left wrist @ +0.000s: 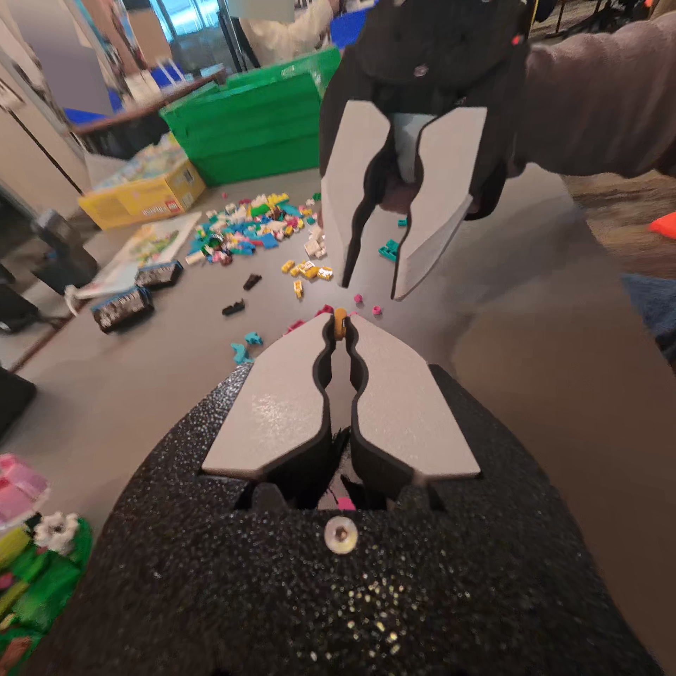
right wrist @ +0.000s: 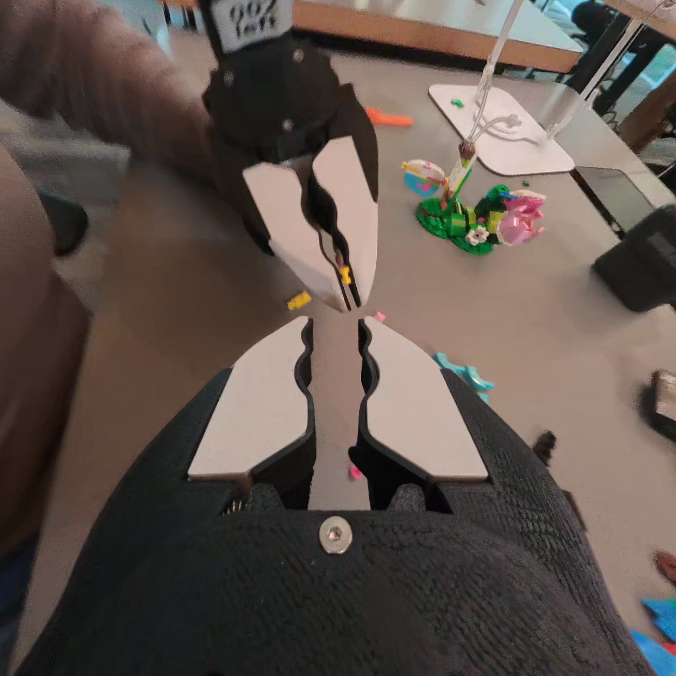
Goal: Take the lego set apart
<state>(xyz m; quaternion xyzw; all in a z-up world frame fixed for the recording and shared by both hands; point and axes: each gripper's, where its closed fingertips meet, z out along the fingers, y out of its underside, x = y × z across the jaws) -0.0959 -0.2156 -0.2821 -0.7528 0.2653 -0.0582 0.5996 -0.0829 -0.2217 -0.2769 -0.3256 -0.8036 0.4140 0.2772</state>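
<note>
Nearest the lens in the left wrist view, the left gripper (left wrist: 341,323) is nearly closed, its grey fingers (left wrist: 292,387) pinching a small yellow-orange lego piece (left wrist: 340,322) right at the tips. That piece stands roughly upright in the pinch, its long axis running up and down across the finger line, with its top poking just above the tips. Directly ahead hangs the right gripper (left wrist: 369,289), pointing down and back toward the left one, its jaws parted a moderate way with nothing between them. The right wrist view shows the same pairing: the right gripper (right wrist: 334,322) is empty, and the yellow piece (right wrist: 344,275) sits just beyond its tips. So the right gripper is the free one and already lies close to the held piece.

Remaining assembled lego, a green base with a pink flower (right wrist: 479,223), stands well apart on the grey table (right wrist: 475,329), while loose bricks (left wrist: 252,226) are heaped beyond.
</note>
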